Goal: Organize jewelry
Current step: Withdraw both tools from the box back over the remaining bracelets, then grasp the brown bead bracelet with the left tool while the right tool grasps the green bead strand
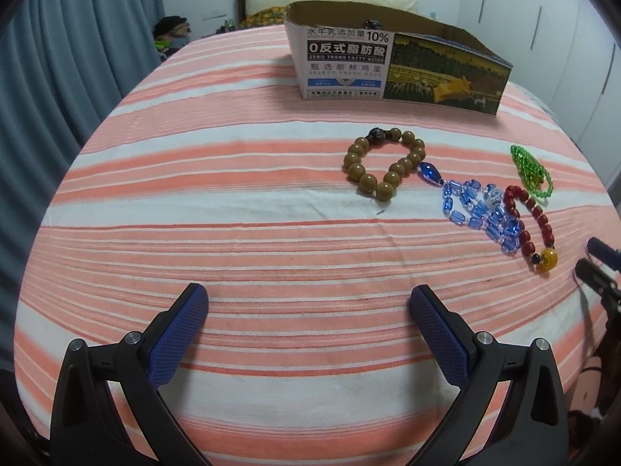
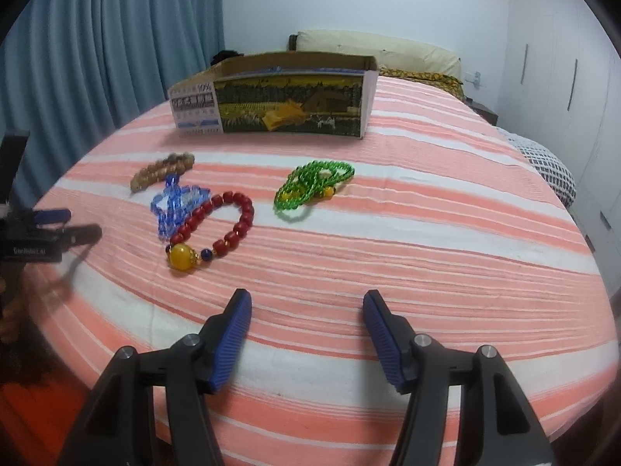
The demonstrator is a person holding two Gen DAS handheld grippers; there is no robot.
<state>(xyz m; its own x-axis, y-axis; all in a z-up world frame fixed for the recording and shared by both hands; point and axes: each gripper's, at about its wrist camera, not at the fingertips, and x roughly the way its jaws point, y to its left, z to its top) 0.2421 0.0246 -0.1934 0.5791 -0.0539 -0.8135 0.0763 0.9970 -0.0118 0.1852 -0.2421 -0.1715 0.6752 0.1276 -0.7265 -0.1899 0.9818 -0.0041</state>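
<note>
Several bead bracelets lie on a striped bedspread. A brown wooden bracelet [image 1: 384, 163] [image 2: 161, 169] is furthest left. Beside it lie a blue glass bead strand [image 1: 471, 209] [image 2: 174, 206], a red bracelet with a yellow bead [image 1: 531, 219] [image 2: 221, 229], and a green bead strand [image 1: 529, 171] [image 2: 312, 186]. An open cardboard box [image 1: 399, 64] [image 2: 275, 101] stands behind them. My left gripper [image 1: 308, 303] is open over bare bedspread, well short of the brown bracelet. My right gripper [image 2: 306, 303] is open and empty, short of the red and green beads.
The bedspread [image 1: 233, 233] [image 2: 427, 252] has pink and white stripes. Blue curtains [image 1: 77, 58] [image 2: 116, 39] hang at the left. Pillows [image 2: 388, 52] lie behind the box. White wardrobe doors [image 2: 562, 89] stand on the right. The other gripper shows at each view's edge.
</note>
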